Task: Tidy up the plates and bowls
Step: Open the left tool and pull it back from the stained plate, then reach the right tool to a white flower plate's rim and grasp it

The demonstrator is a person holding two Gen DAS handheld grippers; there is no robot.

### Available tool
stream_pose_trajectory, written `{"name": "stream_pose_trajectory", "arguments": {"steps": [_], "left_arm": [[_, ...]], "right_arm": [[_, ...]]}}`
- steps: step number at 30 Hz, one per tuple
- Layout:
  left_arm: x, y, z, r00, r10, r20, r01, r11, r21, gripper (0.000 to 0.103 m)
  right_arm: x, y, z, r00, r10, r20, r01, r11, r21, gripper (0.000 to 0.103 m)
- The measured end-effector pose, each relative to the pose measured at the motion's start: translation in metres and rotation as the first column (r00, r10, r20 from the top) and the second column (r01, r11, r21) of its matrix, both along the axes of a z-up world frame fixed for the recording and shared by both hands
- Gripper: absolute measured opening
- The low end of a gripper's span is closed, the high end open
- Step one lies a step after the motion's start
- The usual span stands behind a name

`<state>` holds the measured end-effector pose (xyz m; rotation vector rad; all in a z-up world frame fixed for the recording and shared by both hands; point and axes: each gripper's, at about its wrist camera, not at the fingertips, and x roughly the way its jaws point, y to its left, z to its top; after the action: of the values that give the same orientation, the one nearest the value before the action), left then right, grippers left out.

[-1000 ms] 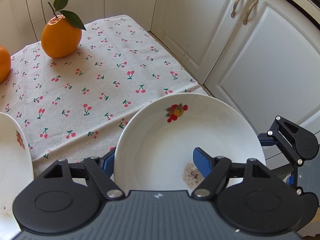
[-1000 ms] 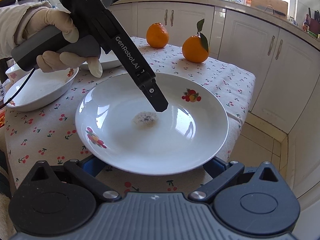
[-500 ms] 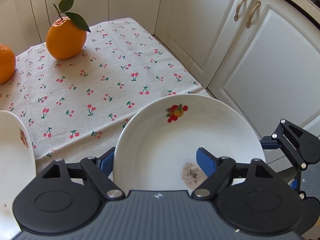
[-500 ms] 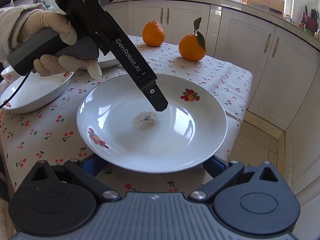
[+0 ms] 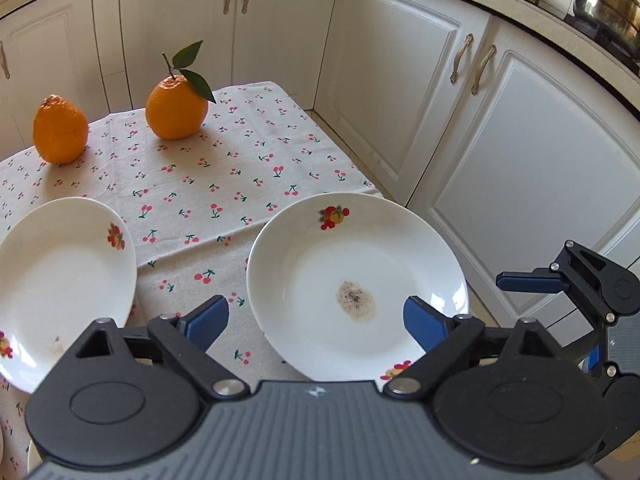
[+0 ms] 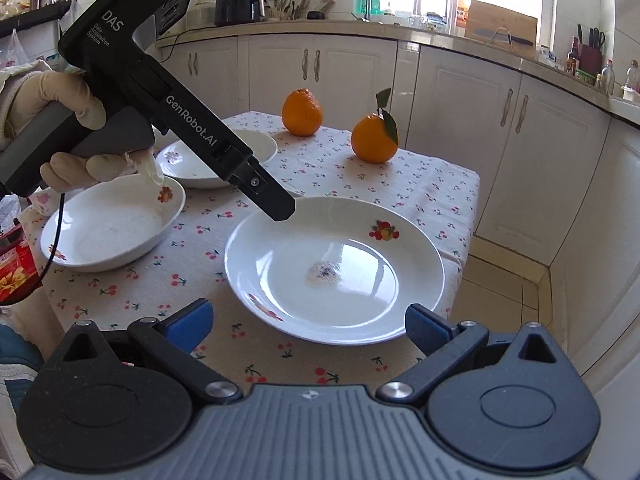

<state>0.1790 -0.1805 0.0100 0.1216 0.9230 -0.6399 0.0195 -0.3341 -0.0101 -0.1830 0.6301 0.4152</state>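
A white plate (image 5: 356, 276) with fruit prints and a brown speckled stain lies on the cherry tablecloth near the table's right corner. My left gripper (image 5: 314, 324) hovers above its near rim with jaws opening. One blue pad (image 5: 424, 326) is over the plate and the other over the cloth, neither pressing on it. In the right wrist view the plate (image 6: 336, 264) lies just ahead of my right gripper (image 6: 308, 328), which is open and holds nothing. A gloved hand holds the left gripper (image 6: 280, 210) over the plate's far left rim.
A second white plate (image 5: 60, 280) lies to the left. A white bowl (image 6: 108, 228) and another plate (image 6: 240, 148) sit further left on the table. Two oranges (image 6: 302, 112) (image 6: 374, 138) stand at the back. The table edge (image 6: 468, 216) drops beside white cabinets.
Both grippers have pulled back and up from the stained plate. The left jaws have spread wider and no longer touch the rim. The plate stays on the table.
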Motion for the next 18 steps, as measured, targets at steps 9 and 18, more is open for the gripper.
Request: {"name": "stream_pose_trajectory", "arguments": {"steps": [9,18], "left_arm": [[-0.062,0.049,0.016,0.988,0.026,0.149,-0.028,1.000,0.014,0.094],[-0.111,0.109,0.016,0.956,0.109,0.273,-0.119,0.993,0.023,0.100]], "right_arm": [[-0.022,0.048,0.013,0.999,-0.010,0.032,0.011,1.000,-0.021,0.103],[-0.022,0.082,0.015,0.999,-0.032,0.026,0.032,0.999,0.004,0.103]]}}
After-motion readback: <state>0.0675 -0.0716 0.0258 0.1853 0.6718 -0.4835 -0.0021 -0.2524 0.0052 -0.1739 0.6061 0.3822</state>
